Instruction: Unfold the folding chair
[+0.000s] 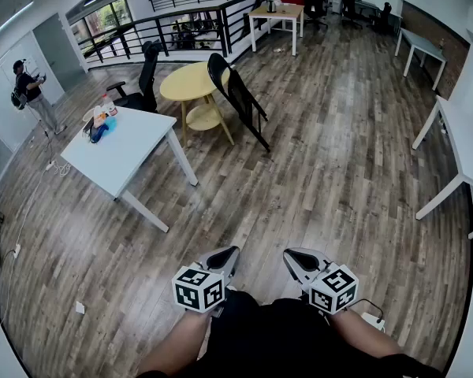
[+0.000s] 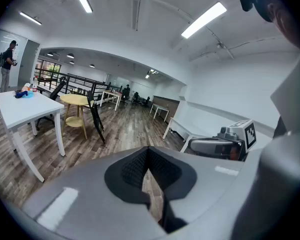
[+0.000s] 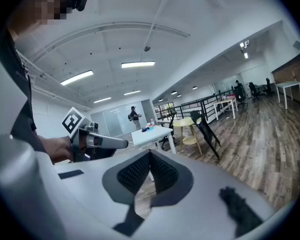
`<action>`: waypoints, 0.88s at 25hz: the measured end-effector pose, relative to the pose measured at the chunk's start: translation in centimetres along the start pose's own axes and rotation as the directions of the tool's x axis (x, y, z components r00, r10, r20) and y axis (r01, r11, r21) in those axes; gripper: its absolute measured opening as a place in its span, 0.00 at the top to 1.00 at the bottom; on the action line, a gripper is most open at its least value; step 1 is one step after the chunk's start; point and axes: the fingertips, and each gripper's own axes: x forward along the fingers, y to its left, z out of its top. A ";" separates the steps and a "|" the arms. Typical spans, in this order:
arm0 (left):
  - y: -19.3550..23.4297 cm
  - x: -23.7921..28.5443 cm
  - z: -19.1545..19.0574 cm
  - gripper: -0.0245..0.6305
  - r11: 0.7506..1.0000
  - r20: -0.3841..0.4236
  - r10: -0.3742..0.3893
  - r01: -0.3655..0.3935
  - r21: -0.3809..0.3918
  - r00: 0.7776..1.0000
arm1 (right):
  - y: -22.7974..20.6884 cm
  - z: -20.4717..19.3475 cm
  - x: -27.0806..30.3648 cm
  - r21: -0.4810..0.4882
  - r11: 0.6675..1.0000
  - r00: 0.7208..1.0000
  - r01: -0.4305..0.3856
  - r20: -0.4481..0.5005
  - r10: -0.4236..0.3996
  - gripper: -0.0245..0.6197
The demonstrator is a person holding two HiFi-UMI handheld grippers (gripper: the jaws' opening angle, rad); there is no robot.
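Wood flooring, head view: the folding chair (image 1: 238, 101) leans folded against the yellow table (image 1: 191, 82), well apart from the operator. Left gripper view: left gripper (image 2: 149, 169) closed, empty. Right gripper view: right gripper (image 3: 150, 173) likewise. Risk: closed jaws cannot seize the frame, and a nudged chair could slide down.

Head view high, looking down; both gripper views low, sharing distant chair (image 1: 238, 101).

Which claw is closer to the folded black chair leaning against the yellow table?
Left, slightly. The chair stands far across the floor, almost straight ahead of the left claw; the right claw is alongside, offset further right. Neither touches it.
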 end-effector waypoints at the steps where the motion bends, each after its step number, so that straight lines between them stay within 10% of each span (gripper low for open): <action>1: 0.1 0.0 0.0 0.95 1.000 0.001 0.003 -0.003 0.013 1.000 | -0.1 -0.1 0.1 0.001 1.000 1.000 0.000 -0.001 0.000 0.97; 14: 3.4 4.0 -2.7 0.95 0.998 -0.102 -0.025 0.018 -0.065 0.994 | -5.1 -1.5 3.0 0.076 0.995 0.996 0.069 -0.056 -0.064 0.97; 22: 8.5 9.2 0.8 0.95 0.996 -0.134 0.007 0.004 0.085 0.991 | -9.4 -0.6 8.8 0.113 0.988 0.991 0.101 -0.099 -0.090 0.97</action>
